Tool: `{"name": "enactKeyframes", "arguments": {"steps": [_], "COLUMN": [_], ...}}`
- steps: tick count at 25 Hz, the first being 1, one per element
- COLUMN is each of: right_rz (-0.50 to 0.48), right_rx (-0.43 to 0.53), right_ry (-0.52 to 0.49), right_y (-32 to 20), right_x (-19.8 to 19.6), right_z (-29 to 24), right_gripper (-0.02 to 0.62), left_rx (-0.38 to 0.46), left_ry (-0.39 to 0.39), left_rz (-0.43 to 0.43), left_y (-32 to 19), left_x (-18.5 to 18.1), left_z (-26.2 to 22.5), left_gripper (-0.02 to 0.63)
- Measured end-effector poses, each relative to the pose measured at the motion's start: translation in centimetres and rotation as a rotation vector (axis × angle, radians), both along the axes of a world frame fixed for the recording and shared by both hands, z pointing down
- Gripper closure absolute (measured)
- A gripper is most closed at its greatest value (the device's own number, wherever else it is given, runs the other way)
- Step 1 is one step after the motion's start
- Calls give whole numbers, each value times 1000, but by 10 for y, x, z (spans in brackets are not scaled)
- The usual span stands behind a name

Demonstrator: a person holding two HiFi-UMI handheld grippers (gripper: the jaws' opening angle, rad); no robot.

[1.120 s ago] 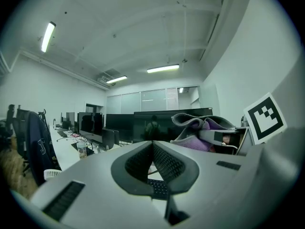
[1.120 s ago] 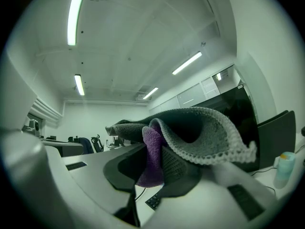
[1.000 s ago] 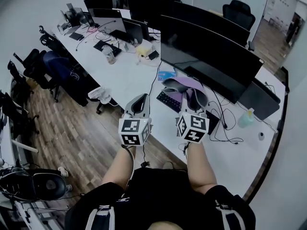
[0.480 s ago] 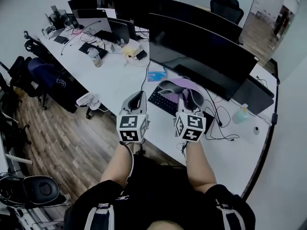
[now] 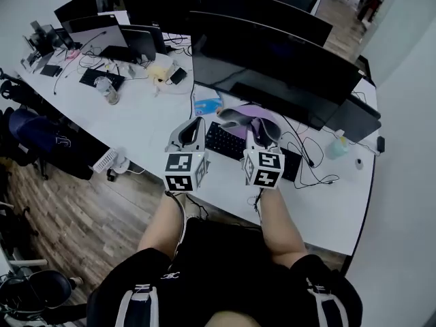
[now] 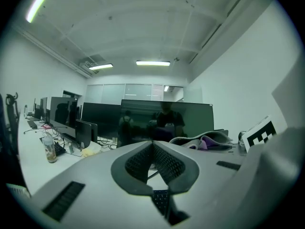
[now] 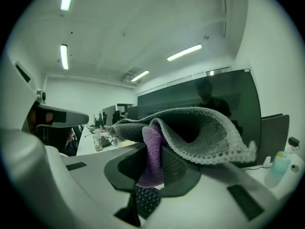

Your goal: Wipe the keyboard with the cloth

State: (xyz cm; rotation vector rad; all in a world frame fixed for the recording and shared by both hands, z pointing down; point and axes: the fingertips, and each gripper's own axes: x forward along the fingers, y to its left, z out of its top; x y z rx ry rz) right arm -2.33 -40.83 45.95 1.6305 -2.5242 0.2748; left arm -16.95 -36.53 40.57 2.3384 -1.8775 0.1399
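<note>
While right tongs point(image 7: 152, 162) clamp cloth point(image 7: 202, 128), keyboard point(image 5: 226, 142) lengthwise along desk point(image 5: 153, 118) edge

A long white desk point(image 5: 153, 118) carries wide dark monitors point(image 5: 272, 56), tangled cables point(image 5: 310, 165), a clear jar point(image 5: 109, 91), a blue packet point(image 5: 206, 105) and a pale green bottle point(image 5: 336, 148). A small white fan point(image 5: 107, 161) stands on the wooden floor point(image 5: 68, 216) near a dark office chair point(image 5: 37, 136).

Black clothes point(image 5: 225, 264), seemingly white-striped
</note>
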Motion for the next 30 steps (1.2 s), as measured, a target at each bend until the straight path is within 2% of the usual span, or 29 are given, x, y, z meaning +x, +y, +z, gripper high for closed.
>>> {"name": "enactKeyframes", "arguments": {"steps": [6, 11, 17, 23, 30], "right_rz": [17, 85, 92, 127, 118], "right_rx": [-72, -151, -301, -457, -519], "right_ry": [43, 65, 158, 260, 370], "right_y": [-22, -47, -77, -95, -107], "right_x": [-51, -86, -136, -156, -169], "right_z": [43, 88, 162, 227, 254], "right_gripper": [506, 506, 506, 506, 506], "left_rx": [-5, 9, 27, 19, -16], "left_ry": [22, 22, 26, 22, 23], "left_rz": [84, 128, 164, 193, 198], "left_y": [-35, -54, -68, -80, -88], "left_x": [-42, -83, -132, -169, -193], "left_z": [8, 11, 9, 11, 25], "left_gripper": [588, 588, 588, 588, 588]}}
